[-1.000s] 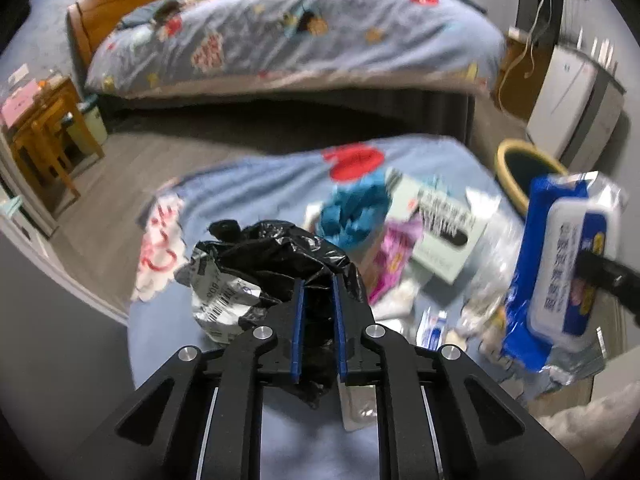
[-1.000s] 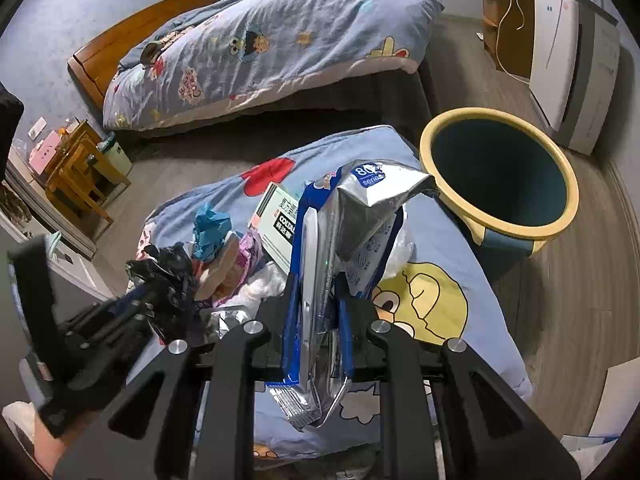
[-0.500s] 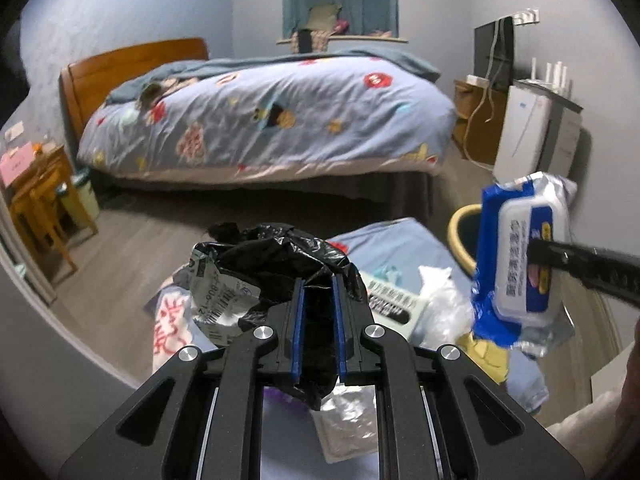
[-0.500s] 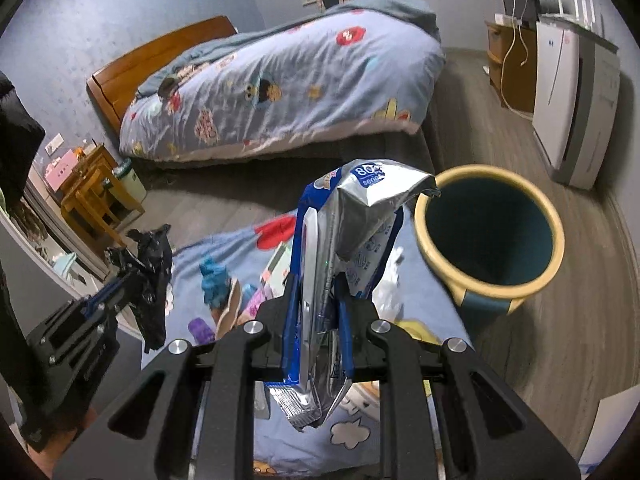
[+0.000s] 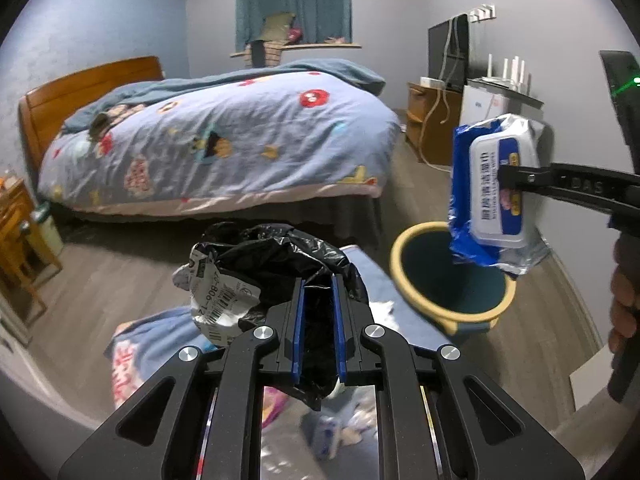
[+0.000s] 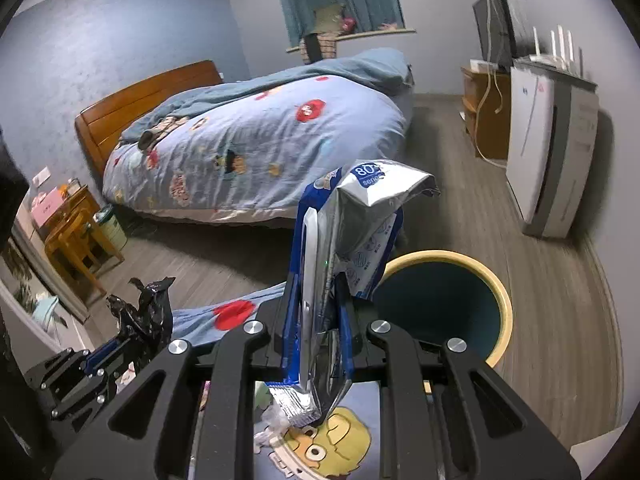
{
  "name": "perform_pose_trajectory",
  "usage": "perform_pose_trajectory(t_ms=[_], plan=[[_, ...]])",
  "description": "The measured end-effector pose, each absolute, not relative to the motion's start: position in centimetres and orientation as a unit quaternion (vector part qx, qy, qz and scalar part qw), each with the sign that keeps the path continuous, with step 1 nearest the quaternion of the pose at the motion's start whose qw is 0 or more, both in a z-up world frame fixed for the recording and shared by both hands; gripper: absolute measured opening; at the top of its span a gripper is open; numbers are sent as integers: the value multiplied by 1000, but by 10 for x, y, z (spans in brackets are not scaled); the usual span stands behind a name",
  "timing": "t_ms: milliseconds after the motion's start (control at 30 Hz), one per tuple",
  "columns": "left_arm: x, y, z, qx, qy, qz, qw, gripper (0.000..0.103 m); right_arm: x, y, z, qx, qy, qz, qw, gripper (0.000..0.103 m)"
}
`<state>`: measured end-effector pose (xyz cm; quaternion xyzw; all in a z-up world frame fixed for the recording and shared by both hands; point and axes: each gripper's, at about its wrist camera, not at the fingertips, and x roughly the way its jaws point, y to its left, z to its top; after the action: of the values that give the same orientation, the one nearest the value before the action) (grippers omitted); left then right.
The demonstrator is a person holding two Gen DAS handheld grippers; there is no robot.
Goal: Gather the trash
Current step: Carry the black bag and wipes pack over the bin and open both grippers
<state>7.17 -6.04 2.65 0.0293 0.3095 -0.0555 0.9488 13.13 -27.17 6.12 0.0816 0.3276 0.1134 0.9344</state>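
Note:
My left gripper (image 5: 317,280) is shut on a crumpled black plastic bag (image 5: 280,256) with a silver barcode wrapper (image 5: 218,300) caught in it, held above the blue cloth. My right gripper (image 6: 318,280) is shut on a blue and silver wet-wipes pack (image 6: 344,248) and holds it in the air just left of the round bin (image 6: 448,300). In the left wrist view the pack (image 5: 494,196) hangs over the bin's (image 5: 452,280) opening. The bin is dark teal with a yellow rim. The left gripper also shows in the right wrist view (image 6: 132,332), lower left.
A blue cartoon cloth (image 6: 320,440) lies below with small scraps of trash (image 5: 344,428). A bed (image 5: 220,140) stands behind. A white appliance (image 6: 556,160) and wooden cabinet (image 5: 428,120) stand at the right, wooden furniture (image 6: 76,236) at the left.
Both grippers have lifted away from the cloth with their loads. The wipes pack has moved right, from over the cloth to over the bin.

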Motion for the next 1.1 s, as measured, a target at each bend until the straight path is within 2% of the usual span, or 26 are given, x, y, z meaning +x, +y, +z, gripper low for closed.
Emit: perform_pose_trajectory(t_ms=[567,933,1100], plan=[[145,-152,7,62,329,-151,930,13,225,-333,11,85,384,41,919,18],[184,-178,-17,75,350,-184,915,13,258,-394,-38,112,432,-24,895,18],[196,-185,-32,41,366,-208,906,14,263,-414,-59,132,452,-38,881,18]])
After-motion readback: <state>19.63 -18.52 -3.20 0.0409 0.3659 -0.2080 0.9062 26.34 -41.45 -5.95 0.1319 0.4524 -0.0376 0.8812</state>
